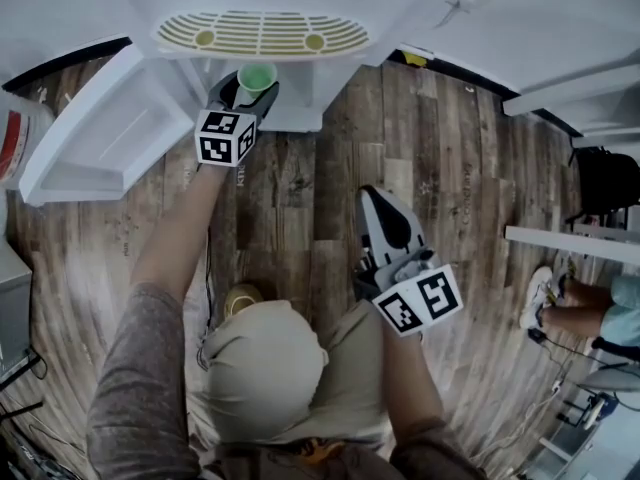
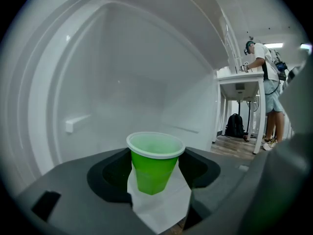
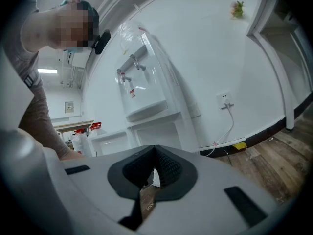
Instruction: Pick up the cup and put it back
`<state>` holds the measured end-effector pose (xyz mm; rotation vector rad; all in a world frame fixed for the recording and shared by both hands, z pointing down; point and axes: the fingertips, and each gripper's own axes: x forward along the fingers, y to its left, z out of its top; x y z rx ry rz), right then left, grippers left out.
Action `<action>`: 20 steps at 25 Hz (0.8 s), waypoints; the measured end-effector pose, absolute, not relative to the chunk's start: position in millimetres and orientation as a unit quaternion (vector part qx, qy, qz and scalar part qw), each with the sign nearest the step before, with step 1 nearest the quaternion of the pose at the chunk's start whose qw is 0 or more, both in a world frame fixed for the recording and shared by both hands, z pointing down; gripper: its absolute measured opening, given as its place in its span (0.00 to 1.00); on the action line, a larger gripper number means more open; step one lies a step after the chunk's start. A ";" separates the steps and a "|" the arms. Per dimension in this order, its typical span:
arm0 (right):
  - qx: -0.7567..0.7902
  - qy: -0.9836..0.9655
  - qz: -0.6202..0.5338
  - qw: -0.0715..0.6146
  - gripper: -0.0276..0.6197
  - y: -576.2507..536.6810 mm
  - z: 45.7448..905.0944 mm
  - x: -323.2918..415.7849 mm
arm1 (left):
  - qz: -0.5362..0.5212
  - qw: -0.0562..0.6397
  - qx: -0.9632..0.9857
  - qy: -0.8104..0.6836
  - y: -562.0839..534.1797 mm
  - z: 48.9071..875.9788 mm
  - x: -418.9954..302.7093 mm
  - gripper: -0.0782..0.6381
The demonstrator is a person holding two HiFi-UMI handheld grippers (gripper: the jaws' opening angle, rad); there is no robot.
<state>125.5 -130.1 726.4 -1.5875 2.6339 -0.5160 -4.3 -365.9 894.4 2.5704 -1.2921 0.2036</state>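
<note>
A green plastic cup [image 2: 152,168] with a white rim stands upright between the dark pads of my left gripper [image 2: 155,155], which is shut on its sides. It sits just above the white floor [image 2: 161,209] of the dispenser's lower cabinet, with the cabinet's white walls all round. From above, the cup [image 1: 257,75] shows in the cabinet mouth at the tip of the left gripper [image 1: 248,92]. My right gripper [image 1: 388,230] hangs over the wooden floor, well short of the cabinet. Its jaws [image 3: 154,151] meet at the tips and hold nothing.
The water dispenser's drip tray [image 1: 262,33] juts out above the cabinet, and the cabinet door [image 1: 100,133] stands open to the left. A person [image 2: 264,77] works at a white table, with a backpack [image 2: 234,126] beneath. A wall socket [image 3: 226,101] trails a cable.
</note>
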 end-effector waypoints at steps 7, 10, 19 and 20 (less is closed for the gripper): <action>-0.523 0.834 -0.174 0.010 0.05 -131.2 730.3 134.5 | 0.096 0.139 0.876 -0.451 -392.4 926.1 -3.0 0.52; -0.526 0.833 -0.173 0.005 0.05 -132.8 730.7 134.7 | 0.103 0.141 0.875 -0.451 -398.5 935.9 0.1 0.52; -0.533 0.827 -0.178 0.004 0.05 -136.1 732.8 136.9 | 0.109 0.143 0.875 -0.450 -412.0 951.0 13.1 0.52; -0.534 0.827 -0.178 0.004 0.05 -136.1 732.9 137.1 | 0.108 0.143 0.874 -0.451 -413.1 950.8 13.5 0.52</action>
